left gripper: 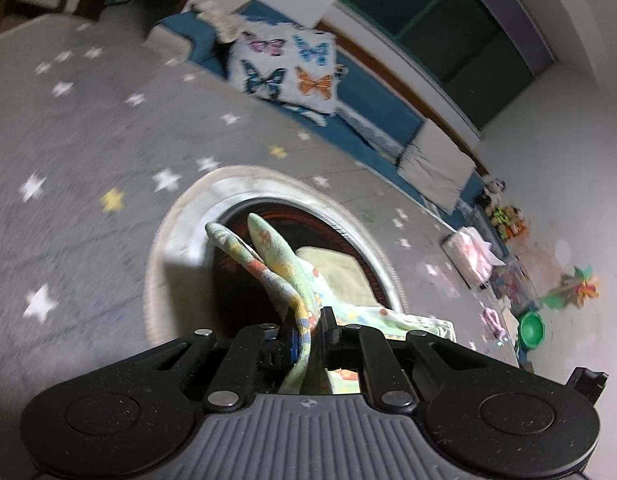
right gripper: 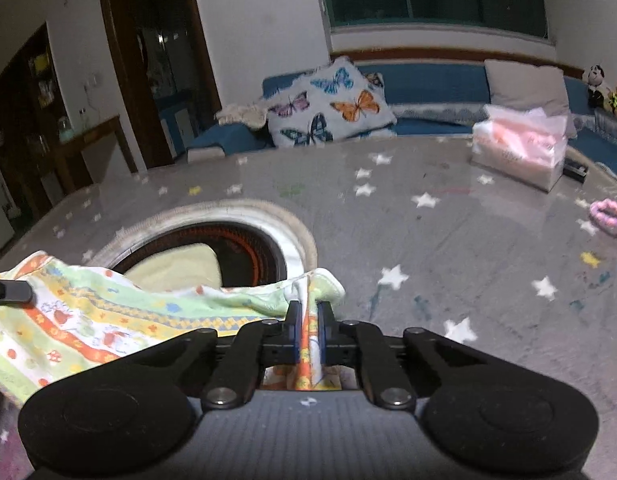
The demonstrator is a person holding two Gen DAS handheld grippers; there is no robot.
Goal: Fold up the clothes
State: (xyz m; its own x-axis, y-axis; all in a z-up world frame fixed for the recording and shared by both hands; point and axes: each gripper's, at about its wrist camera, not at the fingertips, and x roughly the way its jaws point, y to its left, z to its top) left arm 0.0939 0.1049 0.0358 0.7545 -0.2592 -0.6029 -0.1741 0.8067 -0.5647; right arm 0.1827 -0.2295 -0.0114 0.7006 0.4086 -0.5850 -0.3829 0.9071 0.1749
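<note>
A small patterned garment (right gripper: 108,316), pale green with orange and yellow bands, is stretched between both grippers above the grey star-print table (right gripper: 448,232). My right gripper (right gripper: 310,312) is shut on one corner of it. My left gripper (left gripper: 310,320) is shut on another part, and folds of the garment (left gripper: 276,264) stick up past its fingers. The left gripper's tip shows at the left edge of the right wrist view (right gripper: 10,292). A folded pale yellow cloth (right gripper: 180,266) lies in the round recess beneath.
A round recessed heater ring (right gripper: 284,232) sits in the table. A tissue pack (right gripper: 520,148) and a pink hair tie (right gripper: 610,216) lie at the right. A blue sofa (right gripper: 428,84) with a butterfly cushion (right gripper: 332,108) stands behind. A green bowl (left gripper: 531,328) and toys are at the right.
</note>
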